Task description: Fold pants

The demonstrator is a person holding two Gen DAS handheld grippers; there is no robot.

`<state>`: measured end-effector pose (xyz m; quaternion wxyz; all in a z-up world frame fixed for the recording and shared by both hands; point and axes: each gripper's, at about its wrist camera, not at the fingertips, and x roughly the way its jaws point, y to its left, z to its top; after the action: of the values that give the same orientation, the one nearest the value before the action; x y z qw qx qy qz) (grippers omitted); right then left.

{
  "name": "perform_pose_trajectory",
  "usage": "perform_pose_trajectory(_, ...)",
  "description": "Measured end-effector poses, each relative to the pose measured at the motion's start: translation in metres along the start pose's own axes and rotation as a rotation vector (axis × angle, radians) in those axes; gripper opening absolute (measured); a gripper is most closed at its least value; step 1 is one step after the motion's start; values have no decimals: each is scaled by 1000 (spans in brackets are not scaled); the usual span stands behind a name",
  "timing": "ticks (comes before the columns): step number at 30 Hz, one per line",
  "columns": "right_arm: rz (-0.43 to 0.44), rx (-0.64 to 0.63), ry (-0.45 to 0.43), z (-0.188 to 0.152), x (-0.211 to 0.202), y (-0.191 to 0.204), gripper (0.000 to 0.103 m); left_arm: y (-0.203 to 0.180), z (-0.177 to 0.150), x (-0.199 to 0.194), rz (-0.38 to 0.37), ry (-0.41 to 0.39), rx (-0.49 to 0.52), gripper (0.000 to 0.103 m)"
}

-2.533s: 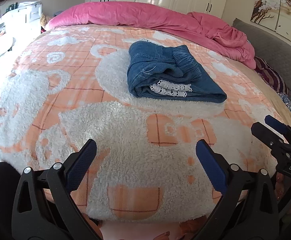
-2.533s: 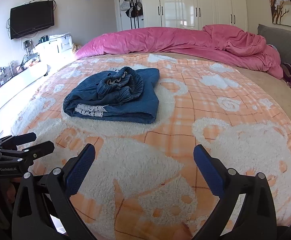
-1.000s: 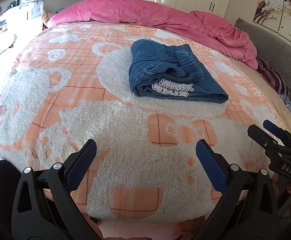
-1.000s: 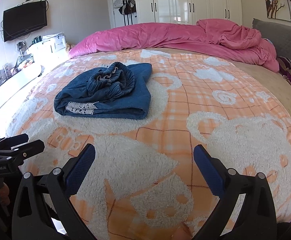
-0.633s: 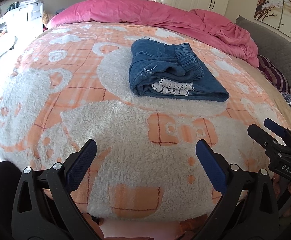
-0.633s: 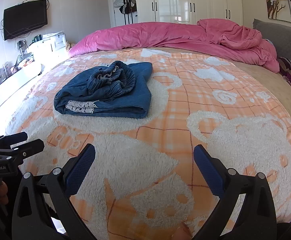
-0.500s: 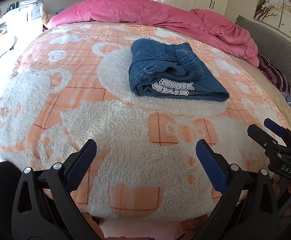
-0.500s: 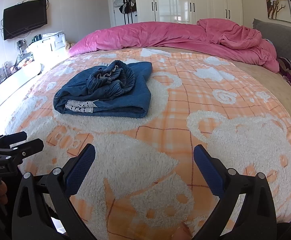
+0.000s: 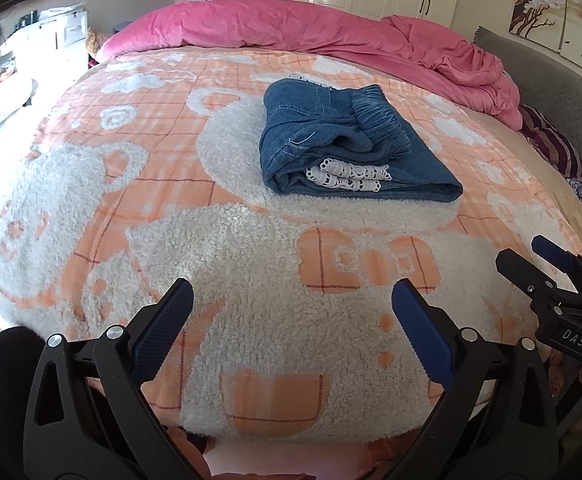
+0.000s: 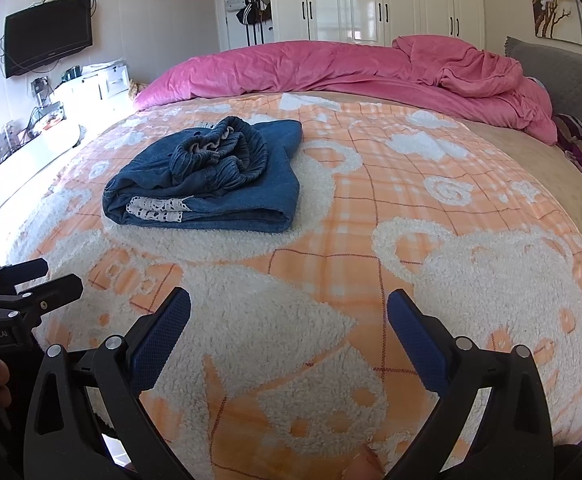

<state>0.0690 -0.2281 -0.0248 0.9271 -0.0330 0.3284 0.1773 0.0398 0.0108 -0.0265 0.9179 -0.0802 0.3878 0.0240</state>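
Room: bedroom with white wardrobes point(image 10: 391, 4) along the far wall, a wall-mounted television point(image 10: 49, 34) at left, and a grey headboard point(image 9: 551, 76) at right.
Bed surface: fleecy orange-and-white blanket point(image 9: 251, 280) patterned with teacups, covering most of the bed.
Far end of bed: rumpled pink duvet point(image 10: 351, 68) bunched across the width of the mattress.
Pants: blue denim pants point(image 9: 343, 144) lie folded in a compact, roughly square bundle near the middle of the blanket; the gathered elastic waistband sits on top, and a strip of white lace trim point(image 9: 347, 174) peeks out of the near edge.
Left gripper: left gripper point(image 9: 291, 316) held low over the near edge of the bed, blue-padded fingers spread wide, nothing between them, well apart from the pants.
Right gripper: right gripper point(image 10: 289, 316) likewise at the near edge, fingers wide apart and empty, well apart from the pants.
Relation: each gripper shows at the edge of the other's view, side by side, with the pants lying beyond both.
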Motion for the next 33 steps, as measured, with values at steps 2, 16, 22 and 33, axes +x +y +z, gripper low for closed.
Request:
perform_pose_trajectory(2,-1,-1,0,0,0,0,98,0,0,0,2,0,0,94)
perform_pose_trajectory(16,-4,2,6,-1,2,-3,98,-3,1,2,22,6,19,94)
perform_pose_trajectory(22,-16,16,8,0,3,-7,98,-5,2,3,32,13,26,94)
perform_pose_trajectory(33,-290,280,96,46,3,-153,98,87,64,25,110,45,-146,94)
